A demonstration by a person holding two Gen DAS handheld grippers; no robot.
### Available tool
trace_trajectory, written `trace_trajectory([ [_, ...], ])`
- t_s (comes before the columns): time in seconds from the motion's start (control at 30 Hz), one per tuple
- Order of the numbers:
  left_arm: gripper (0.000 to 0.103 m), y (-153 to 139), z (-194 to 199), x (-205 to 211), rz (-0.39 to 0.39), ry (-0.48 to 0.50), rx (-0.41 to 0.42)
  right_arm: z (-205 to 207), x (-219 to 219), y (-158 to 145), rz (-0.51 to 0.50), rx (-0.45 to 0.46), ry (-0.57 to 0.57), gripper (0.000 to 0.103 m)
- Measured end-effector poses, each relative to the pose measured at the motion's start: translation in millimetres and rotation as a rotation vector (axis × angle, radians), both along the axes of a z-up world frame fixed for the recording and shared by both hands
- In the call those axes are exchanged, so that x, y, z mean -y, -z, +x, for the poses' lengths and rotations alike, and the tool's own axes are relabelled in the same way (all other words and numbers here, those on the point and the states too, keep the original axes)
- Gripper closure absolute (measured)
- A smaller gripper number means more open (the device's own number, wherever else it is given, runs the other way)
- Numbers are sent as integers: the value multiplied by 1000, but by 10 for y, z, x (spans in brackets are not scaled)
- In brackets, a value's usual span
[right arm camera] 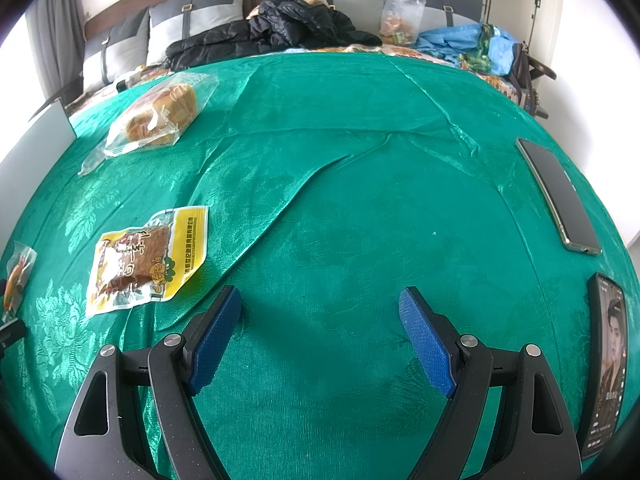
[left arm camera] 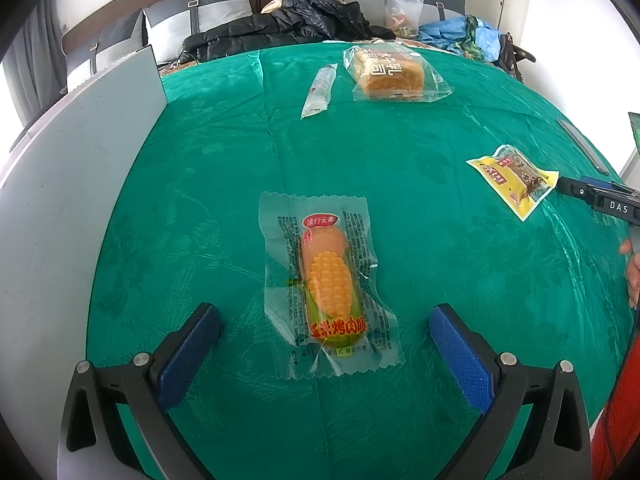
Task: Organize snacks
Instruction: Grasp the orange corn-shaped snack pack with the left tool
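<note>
A clear-wrapped corn sausage [left arm camera: 326,280] lies on the green cloth just ahead of my open left gripper [left arm camera: 324,314], between its blue pads, untouched. A wrapped bread loaf [left arm camera: 390,72] and a thin white stick pack [left arm camera: 320,90] lie far back. A yellow snack packet [left arm camera: 514,178] lies right, with my right gripper's tip [left arm camera: 596,196] beside it. In the right wrist view my right gripper [right arm camera: 320,304] is open and empty over bare cloth; the yellow packet [right arm camera: 148,260] is to its left, the bread [right arm camera: 160,118] farther back left, the sausage [right arm camera: 16,276] at the left edge.
A grey box wall [left arm camera: 72,184] stands along the left. Two phones lie at the right: one dark [right arm camera: 558,196], one with a lit screen [right arm camera: 606,360]. Pillows, a black jacket [right arm camera: 288,24] and bags lie behind the green cloth [right arm camera: 360,160].
</note>
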State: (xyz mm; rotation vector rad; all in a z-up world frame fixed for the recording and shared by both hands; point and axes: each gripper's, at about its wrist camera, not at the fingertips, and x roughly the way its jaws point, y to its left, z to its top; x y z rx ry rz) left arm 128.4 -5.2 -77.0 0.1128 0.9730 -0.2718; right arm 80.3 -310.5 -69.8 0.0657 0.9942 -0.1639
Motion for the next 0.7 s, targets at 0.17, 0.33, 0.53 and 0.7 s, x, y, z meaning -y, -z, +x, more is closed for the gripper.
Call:
trace_trajectory([
  [0.17, 0, -23, -73, -44, -5, -1, -47, 1, 3, 0, 0, 0, 0, 19],
  [0.33, 0, -175, -191, -195, -118, -17, -52, 2, 2, 0, 1, 0, 0, 19],
  [0.53, 1, -384, -52, -348, -268, -54, -53, 2, -2, 2, 1, 0, 0, 19],
  [0.7, 5, -317, 108, -74, -136, -14, -73, 3, -2, 2, 1, 0, 0, 19],
])
